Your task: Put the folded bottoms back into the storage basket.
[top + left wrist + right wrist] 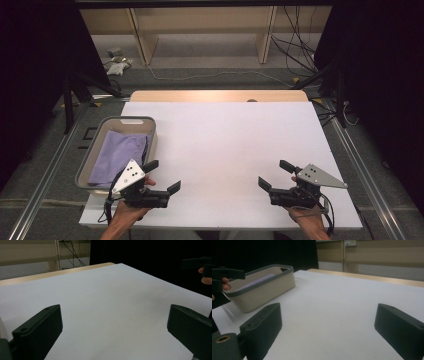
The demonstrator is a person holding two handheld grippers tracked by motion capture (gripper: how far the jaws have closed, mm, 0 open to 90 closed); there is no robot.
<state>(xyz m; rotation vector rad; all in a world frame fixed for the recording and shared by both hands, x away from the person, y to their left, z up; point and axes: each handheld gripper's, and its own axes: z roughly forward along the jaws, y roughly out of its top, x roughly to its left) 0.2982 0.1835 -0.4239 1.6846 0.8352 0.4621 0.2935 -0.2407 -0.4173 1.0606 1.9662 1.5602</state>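
Observation:
A beige basket with a grey rim [131, 120] [270, 285] stands at the table's left side, and a folded lilac cloth [117, 154] [259, 280] lies inside it. My left gripper [162, 176] [113, 331] hovers near the front edge, just right of the basket, open with only bare white table between its jaws. My right gripper [275, 174] [329, 332] is held near the front right, open as well, with nothing between its jaws. Both point toward the middle of the table.
The white table top [225, 145] stretches between the two grippers, with a wooden strip [215, 95] along its far edge. Beyond it are shelving legs and cables on the floor. Dark stands flank both sides.

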